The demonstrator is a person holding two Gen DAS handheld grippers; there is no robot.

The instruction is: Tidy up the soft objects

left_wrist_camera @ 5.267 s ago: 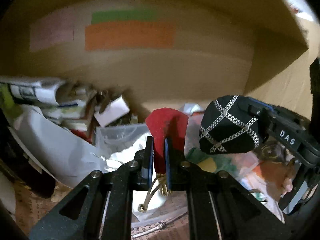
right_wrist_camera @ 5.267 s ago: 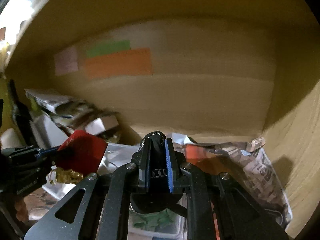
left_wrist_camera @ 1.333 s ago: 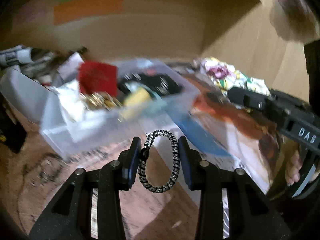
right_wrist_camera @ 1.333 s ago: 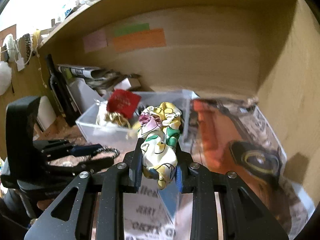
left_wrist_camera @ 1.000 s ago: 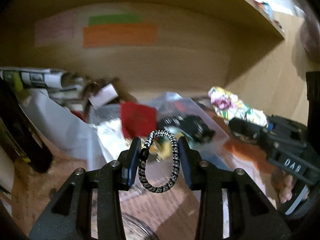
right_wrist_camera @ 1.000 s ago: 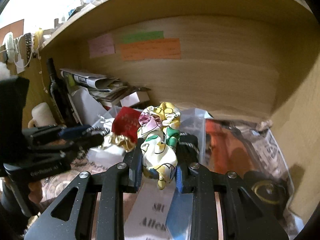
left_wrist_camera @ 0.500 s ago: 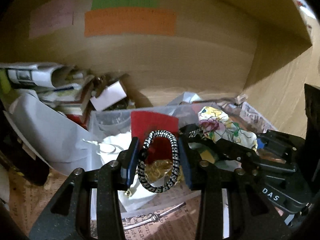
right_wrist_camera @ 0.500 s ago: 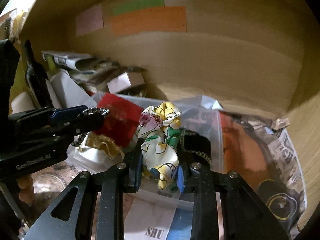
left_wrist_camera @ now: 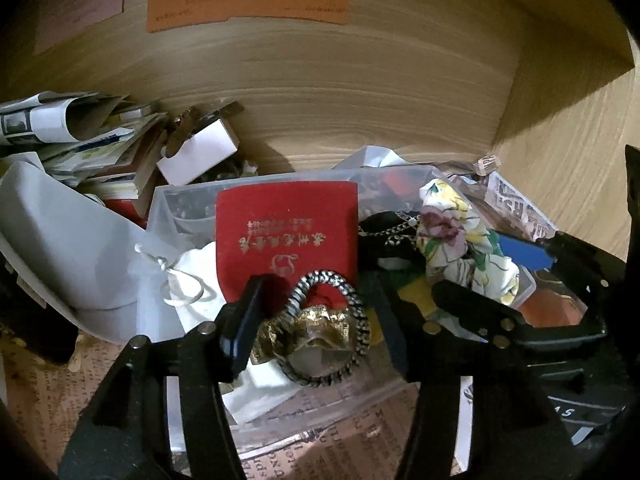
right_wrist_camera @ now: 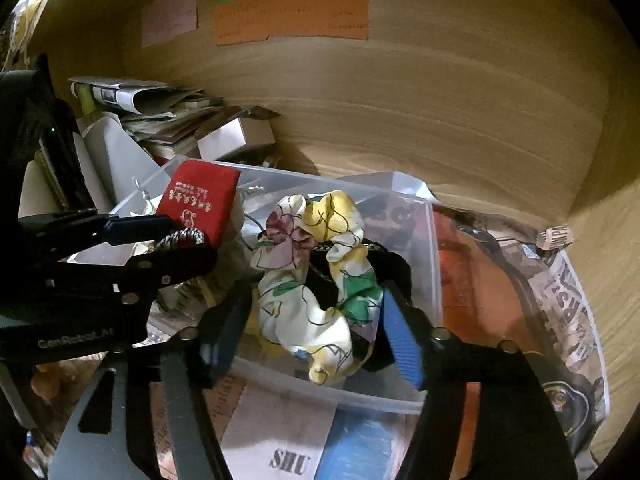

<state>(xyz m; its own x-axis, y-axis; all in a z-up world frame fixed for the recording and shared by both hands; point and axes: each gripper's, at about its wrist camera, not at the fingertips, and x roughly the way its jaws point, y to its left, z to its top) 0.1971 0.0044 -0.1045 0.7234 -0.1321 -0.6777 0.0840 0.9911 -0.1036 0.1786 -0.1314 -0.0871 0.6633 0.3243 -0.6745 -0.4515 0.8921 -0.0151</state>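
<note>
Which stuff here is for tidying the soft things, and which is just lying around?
For the job:
floral scrunchie
black-and-white hair tie
red pouch
clear plastic bin
left tool
right tool

Lying about:
newspapers
white box
orange note

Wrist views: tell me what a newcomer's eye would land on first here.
First, the floral scrunchie, loose between the right gripper's jaws, which have just been opening, above the clear plastic bin. Next, the red pouch with gold lettering, upright in the bin's left part. In front of it, the black-and-white hair tie lies between the left gripper's opened jaws.
</note>
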